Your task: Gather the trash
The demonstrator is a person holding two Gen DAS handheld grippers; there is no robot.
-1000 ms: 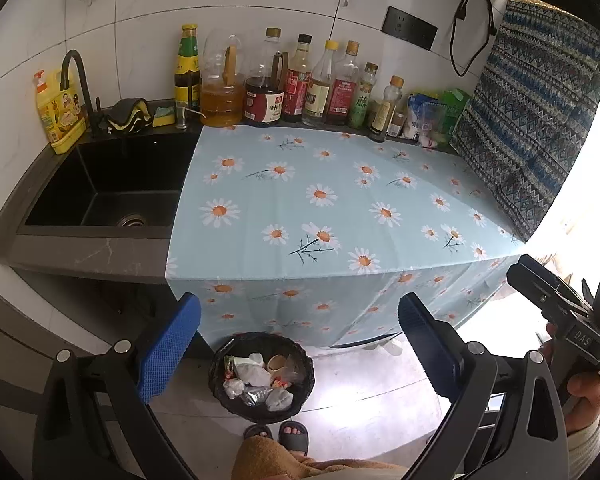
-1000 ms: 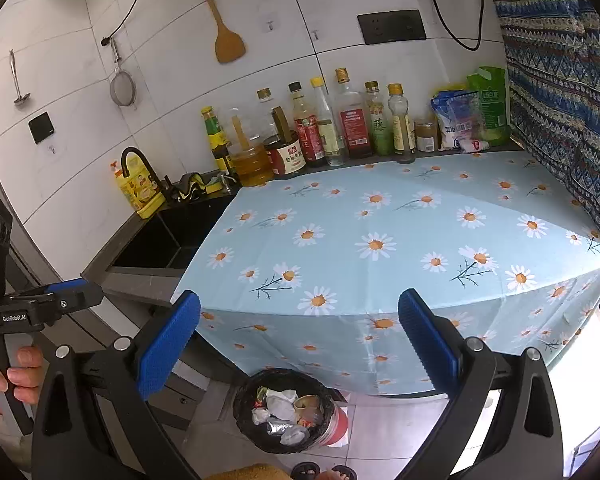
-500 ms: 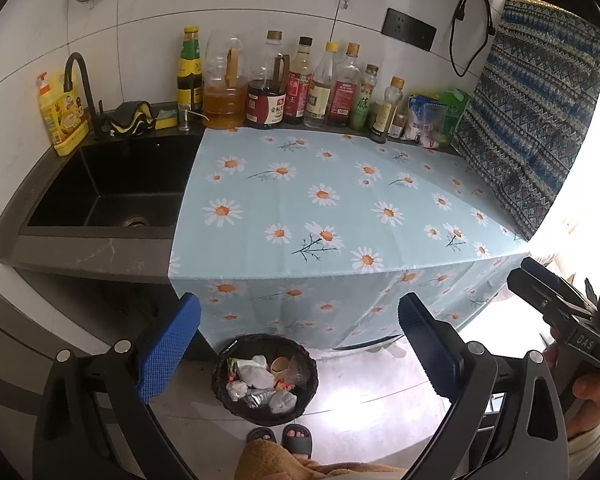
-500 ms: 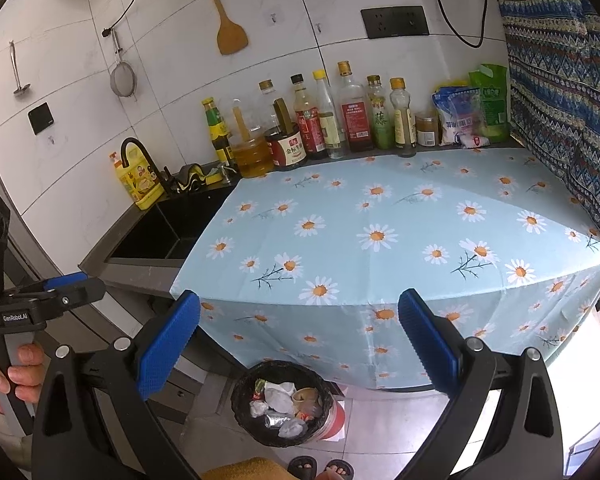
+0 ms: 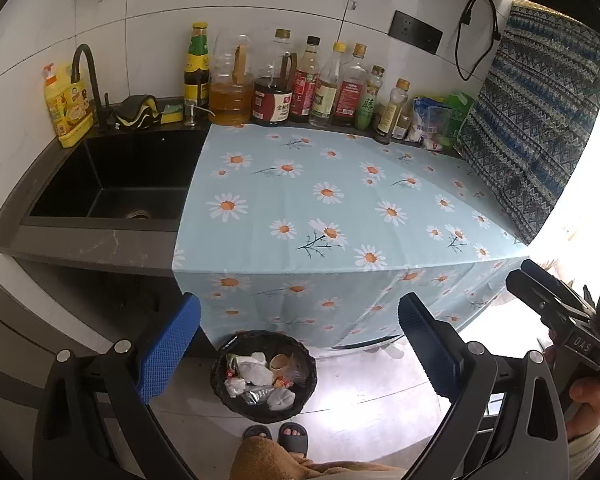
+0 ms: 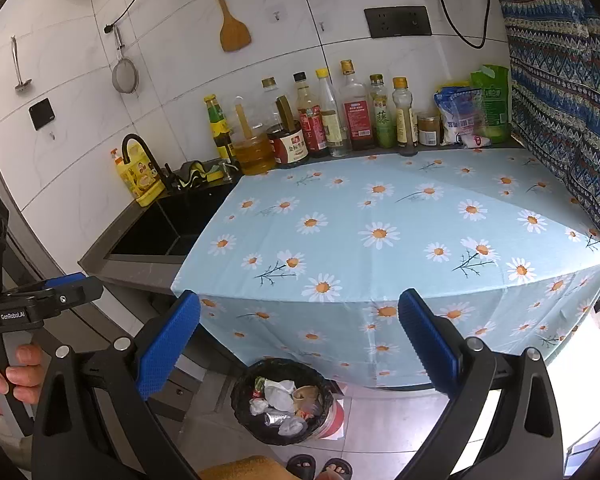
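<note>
Left gripper [image 5: 299,344] held back from counter, fingers spread wide, holding nothing; bin [image 5: 263,376] on floor under tablecloth [image 5: 340,208] edge, trash [image 5: 260,376] inside, likely parked there for easy dropping; right gripper [image 6: 299,344] likewise wide apart, empty.

Both wrist views above counter [image 5: 300,200]

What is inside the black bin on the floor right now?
The black bin holds crumpled white paper, a tan paper cup, a foil scrap and small red wrappers. Whatever lies beneath this top layer is covered and cannot be seen.
</note>
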